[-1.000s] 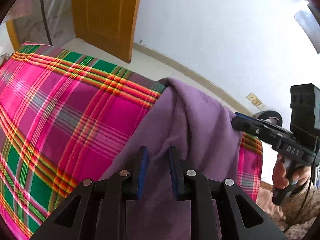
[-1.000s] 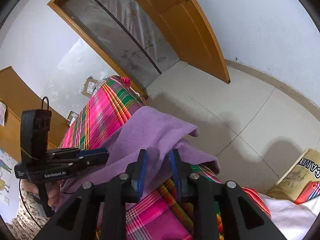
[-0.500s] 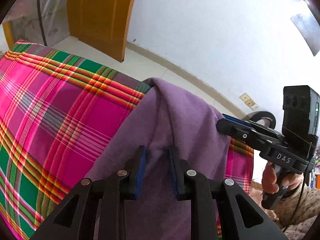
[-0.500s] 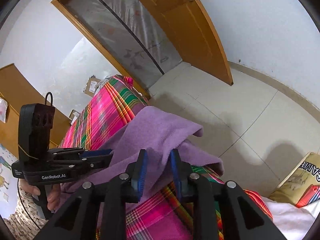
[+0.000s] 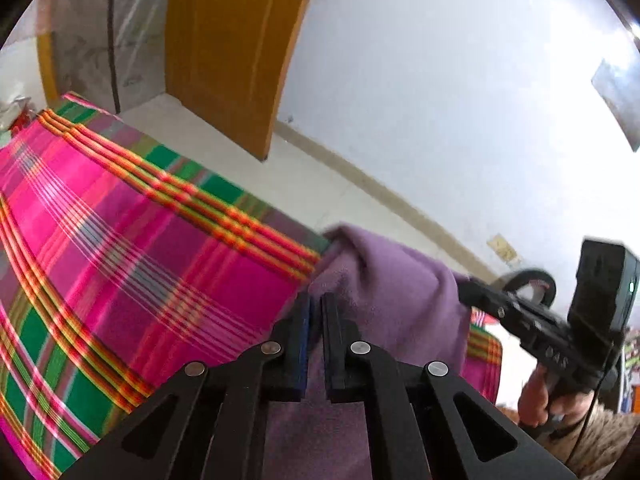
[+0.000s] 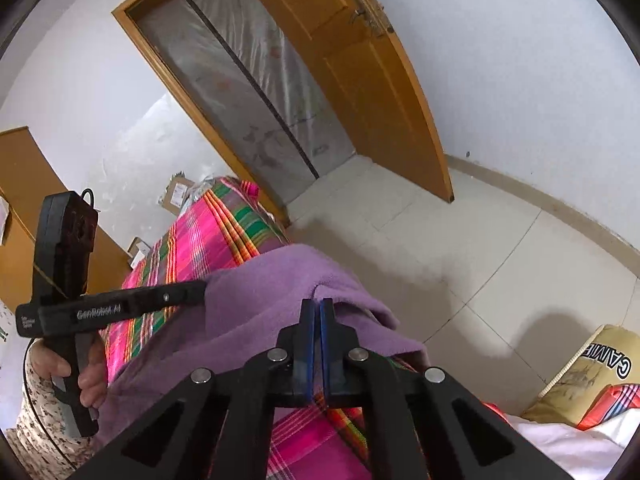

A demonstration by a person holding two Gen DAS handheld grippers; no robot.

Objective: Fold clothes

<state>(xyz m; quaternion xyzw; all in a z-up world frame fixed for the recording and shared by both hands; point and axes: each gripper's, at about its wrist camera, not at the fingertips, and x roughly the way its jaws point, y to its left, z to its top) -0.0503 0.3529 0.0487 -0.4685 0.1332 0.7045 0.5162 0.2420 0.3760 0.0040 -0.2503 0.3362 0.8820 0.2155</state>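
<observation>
A purple fleece garment lies bunched on a bed covered in pink and green plaid cloth, near the bed's far edge. My left gripper is shut on a fold at the garment's left edge. In the right wrist view my right gripper is shut on a raised fold of the same garment. The two grippers pinch the cloth about a garment's width apart. The right gripper shows from the side in a hand, and the left gripper likewise. The garment's lower part is hidden behind the gripper bodies.
An orange wooden door stands open beside a plastic-covered doorway. Pale tiled floor lies beyond the bed's edge. A yellow printed pillow and white bedding sit at the right. Cardboard boxes lie past the bed.
Both grippers' jaws, slightly apart a second ago, have come together on folds of the purple garment. Both cameras have tilted up, and the garment's edge is bunched higher.
</observation>
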